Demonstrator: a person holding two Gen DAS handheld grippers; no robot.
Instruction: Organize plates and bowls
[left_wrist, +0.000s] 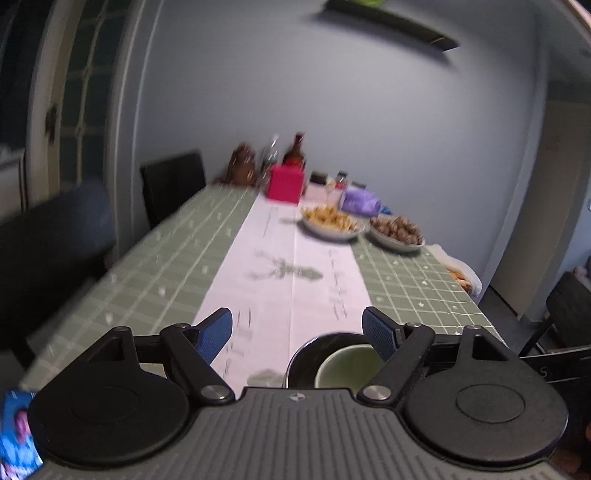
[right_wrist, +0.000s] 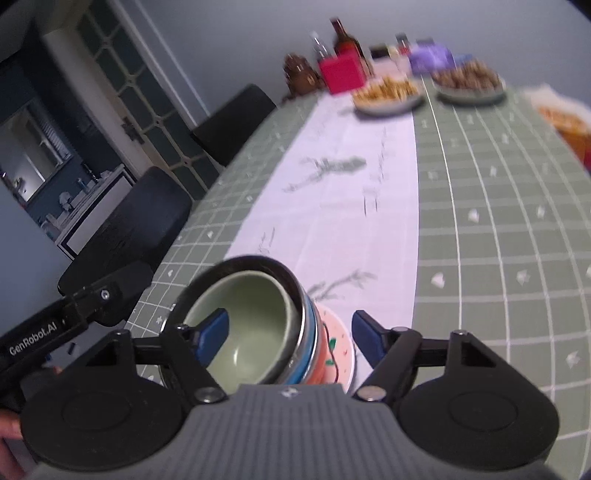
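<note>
A stack of dishes stands at the near end of the table. A green bowl (right_wrist: 255, 325) sits inside a dark metal-rimmed bowl (right_wrist: 295, 295), on a blue bowl and a pink patterned plate (right_wrist: 340, 350). In the left wrist view the green bowl (left_wrist: 347, 365) and dark bowl (left_wrist: 306, 354) show low between the fingers. My right gripper (right_wrist: 290, 338) is open, its left finger over the green bowl and its right finger beside the plate. My left gripper (left_wrist: 297, 328) is open and empty above the stack.
The table has a green checked cloth (right_wrist: 498, 229) and a white runner (left_wrist: 288, 280). Two plates of food (left_wrist: 332, 221) (left_wrist: 397, 230), a red box (left_wrist: 284, 182), bottles and jars stand at the far end. Dark chairs (left_wrist: 48, 236) line the left side.
</note>
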